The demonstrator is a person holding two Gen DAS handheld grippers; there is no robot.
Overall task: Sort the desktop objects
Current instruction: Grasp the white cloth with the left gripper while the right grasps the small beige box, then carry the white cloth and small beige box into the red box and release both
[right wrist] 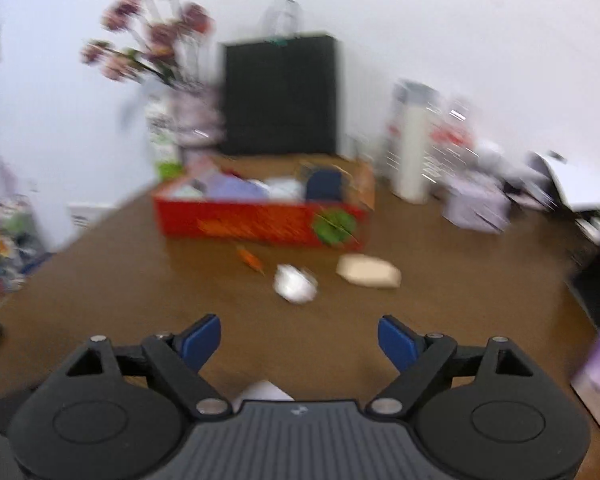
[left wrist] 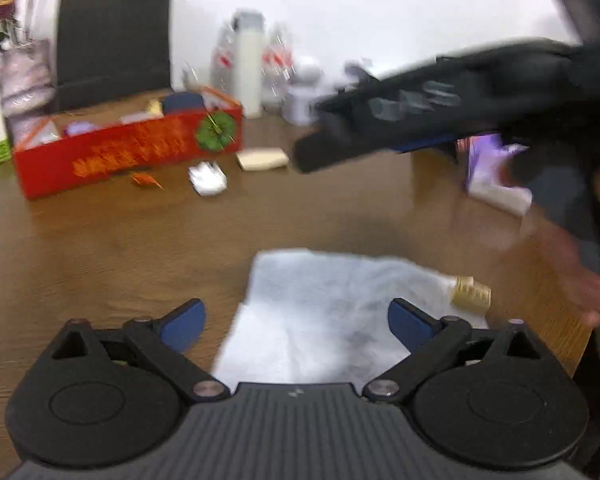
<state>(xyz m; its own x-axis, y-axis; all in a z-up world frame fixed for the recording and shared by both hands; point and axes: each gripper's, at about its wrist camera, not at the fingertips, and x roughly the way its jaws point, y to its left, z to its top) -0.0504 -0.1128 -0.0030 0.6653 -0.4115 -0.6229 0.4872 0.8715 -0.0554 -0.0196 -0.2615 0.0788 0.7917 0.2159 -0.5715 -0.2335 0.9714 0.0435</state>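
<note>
At far left on the bench [right wrist: 100, 264], a red box [right wrist: 260, 222] is seen already part-filled; an orange wrapper [right wrist: 251, 259], white crumpled item [right wrist: 295, 279] and beige packet [right wrist: 369, 271] are left outside. Both grippers' fingers [right wrist: 202, 340] are spread wide, empty.

The table [left wrist: 100, 240] was seen as brown wood grain with a soft sheen. At six o'clock a white sheet [left wrist: 324, 312] looked like thin crinkled paper — matt. The red box [right wrist: 260, 222] appeared printed card.
</note>
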